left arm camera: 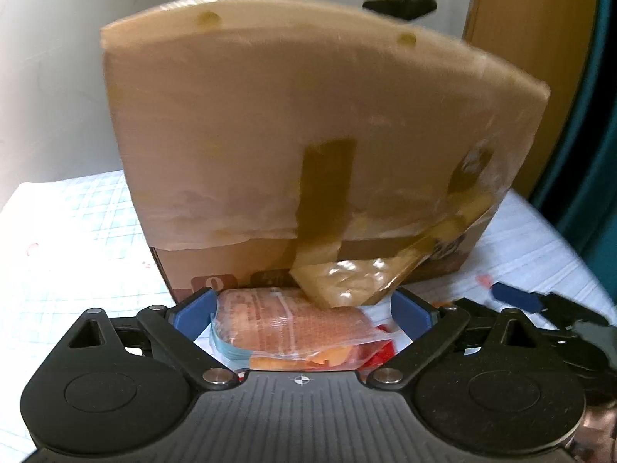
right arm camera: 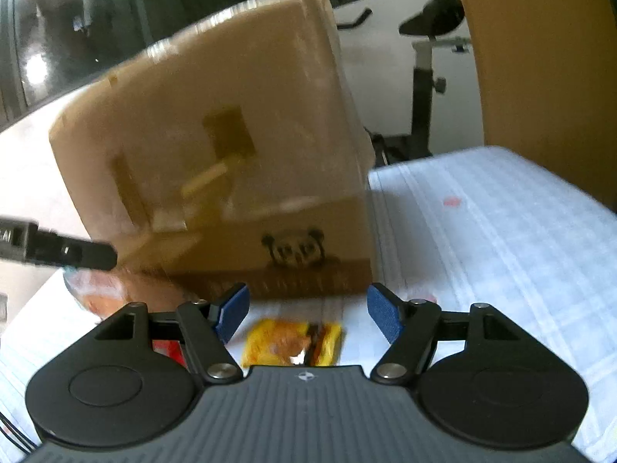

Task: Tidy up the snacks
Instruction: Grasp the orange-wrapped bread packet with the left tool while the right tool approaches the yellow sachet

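A tall cardboard box (left arm camera: pixel 300 154) with brown tape stands on the table right ahead. My left gripper (left arm camera: pixel 304 308) is open, its blue pads either side of a clear bag of orange snacks (left arm camera: pixel 293 324) lying against the box's foot, with a red packet (left arm camera: pixel 380 351) under it. In the right wrist view the same box (right arm camera: pixel 231 162) shows a panda print. My right gripper (right arm camera: pixel 306 314) is open above a yellow snack packet (right arm camera: pixel 289 341) on the table. The left gripper's finger (right arm camera: pixel 85 256) reaches in from the left over the orange bag (right arm camera: pixel 112 293).
The table carries a white checked cloth (right arm camera: pixel 501 239). The right gripper's fingertip (left arm camera: pixel 516 297) shows at the right in the left wrist view. An exercise bike (right arm camera: pixel 424 88) and a wooden door (right arm camera: pixel 540 77) stand behind. A red packet (right arm camera: pixel 169 351) lies under my right gripper's left finger.
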`<act>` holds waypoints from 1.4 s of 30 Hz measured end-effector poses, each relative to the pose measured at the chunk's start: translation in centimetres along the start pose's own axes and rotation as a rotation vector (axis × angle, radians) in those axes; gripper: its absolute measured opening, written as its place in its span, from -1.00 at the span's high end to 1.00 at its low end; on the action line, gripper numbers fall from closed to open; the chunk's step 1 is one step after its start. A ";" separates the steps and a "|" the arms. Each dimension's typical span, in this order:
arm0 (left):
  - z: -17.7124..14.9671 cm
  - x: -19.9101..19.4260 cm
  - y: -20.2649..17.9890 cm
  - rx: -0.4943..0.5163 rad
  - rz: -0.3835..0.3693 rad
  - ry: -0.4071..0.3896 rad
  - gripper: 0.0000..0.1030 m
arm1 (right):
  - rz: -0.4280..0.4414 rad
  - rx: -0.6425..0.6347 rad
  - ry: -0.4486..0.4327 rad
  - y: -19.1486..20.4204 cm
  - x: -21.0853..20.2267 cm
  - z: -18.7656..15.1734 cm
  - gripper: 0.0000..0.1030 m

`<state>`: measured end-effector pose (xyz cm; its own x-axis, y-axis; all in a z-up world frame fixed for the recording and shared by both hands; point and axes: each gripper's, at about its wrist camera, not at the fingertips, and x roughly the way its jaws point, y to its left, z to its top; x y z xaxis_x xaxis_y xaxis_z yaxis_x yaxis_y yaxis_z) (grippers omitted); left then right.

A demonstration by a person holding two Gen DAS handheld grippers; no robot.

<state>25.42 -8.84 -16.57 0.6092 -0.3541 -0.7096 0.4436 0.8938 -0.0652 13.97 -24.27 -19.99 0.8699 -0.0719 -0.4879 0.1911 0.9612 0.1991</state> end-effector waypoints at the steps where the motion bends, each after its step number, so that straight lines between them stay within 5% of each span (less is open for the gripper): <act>1: -0.2 0.6 -0.4 0.008 0.016 0.014 -0.91 | -0.006 -0.006 0.009 0.0 0.2 -0.3 -0.39; 10: -0.2 3.9 -0.6 0.004 0.033 0.099 -0.83 | -0.007 -0.034 0.027 0.5 0.4 -0.9 -0.39; 22: -3.4 -1.9 0.6 -0.041 -0.003 -0.044 -0.53 | 0.008 -0.021 0.012 0.4 0.2 -1.1 -0.39; 31: -6.6 -5.8 4.1 -0.175 0.095 -0.156 -0.53 | 0.014 -0.007 0.011 0.2 0.1 -1.1 -0.38; 42: -8.9 -4.3 5.9 -0.194 0.165 -0.068 -0.57 | 0.018 -0.045 0.033 0.8 0.6 -1.3 -0.39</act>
<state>19.55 0.36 -20.20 0.7083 -0.2111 -0.6736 0.2042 0.9747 -0.0906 14.04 -23.18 -21.23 0.8573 -0.0464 -0.5127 0.1545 0.9732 0.1702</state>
